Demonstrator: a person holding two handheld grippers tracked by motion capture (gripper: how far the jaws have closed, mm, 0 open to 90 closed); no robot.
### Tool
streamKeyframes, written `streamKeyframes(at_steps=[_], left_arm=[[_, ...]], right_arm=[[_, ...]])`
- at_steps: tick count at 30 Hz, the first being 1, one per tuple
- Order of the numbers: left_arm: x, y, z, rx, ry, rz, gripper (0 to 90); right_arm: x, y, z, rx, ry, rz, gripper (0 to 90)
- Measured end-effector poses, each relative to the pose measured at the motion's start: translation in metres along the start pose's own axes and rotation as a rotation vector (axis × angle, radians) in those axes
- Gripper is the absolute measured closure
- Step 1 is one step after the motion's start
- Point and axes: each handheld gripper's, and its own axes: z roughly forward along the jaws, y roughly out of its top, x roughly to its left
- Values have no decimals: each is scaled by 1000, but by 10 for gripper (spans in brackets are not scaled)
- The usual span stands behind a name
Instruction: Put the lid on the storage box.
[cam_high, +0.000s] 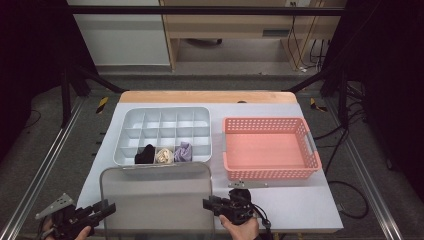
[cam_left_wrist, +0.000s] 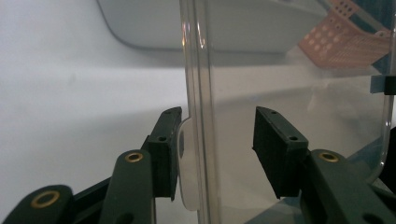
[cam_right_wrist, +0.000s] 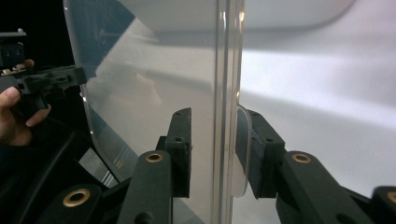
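Note:
A clear plastic lid (cam_high: 155, 195) sits at the table's front, and its far edge overlaps the grey compartment organizer (cam_high: 125, 117). My left gripper (cam_high: 107, 207) is at the lid's left edge and my right gripper (cam_high: 207, 204) at its right edge. In the left gripper view the jaws (cam_left_wrist: 217, 126) straddle the lid's rim (cam_left_wrist: 201, 70): one pad touches a small tab and the other stands apart. In the right gripper view the jaws (cam_right_wrist: 212, 126) straddle the rim (cam_right_wrist: 229, 56) in the same way, with a gap on one side. Neither pair clamps the lid.
The organizer's front row holds a black roll (cam_high: 145, 154), a cream roll (cam_high: 164, 156) and a purple roll (cam_high: 183, 151). A pink perforated basket (cam_high: 265, 121) stands to its right. The table's front edge is close under both hands.

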Motion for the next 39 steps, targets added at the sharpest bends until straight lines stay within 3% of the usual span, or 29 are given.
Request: streamKeyframes(at_steps=[7,18,32,39], left_arm=[[-2,30,-8,-61,19,41,522],[-7,94,-6,-148,42,104,527],[5,131,9,-229,29,77,550],[7,152,17,-272,37,90,551]], right_arm=[[7,23,1,-39,6,-37,657],[10,81,-1,-143,4,-111,639],[2,135,8,-161,-22,-130,621],[0,157,11,-176,-39,-136,604]])
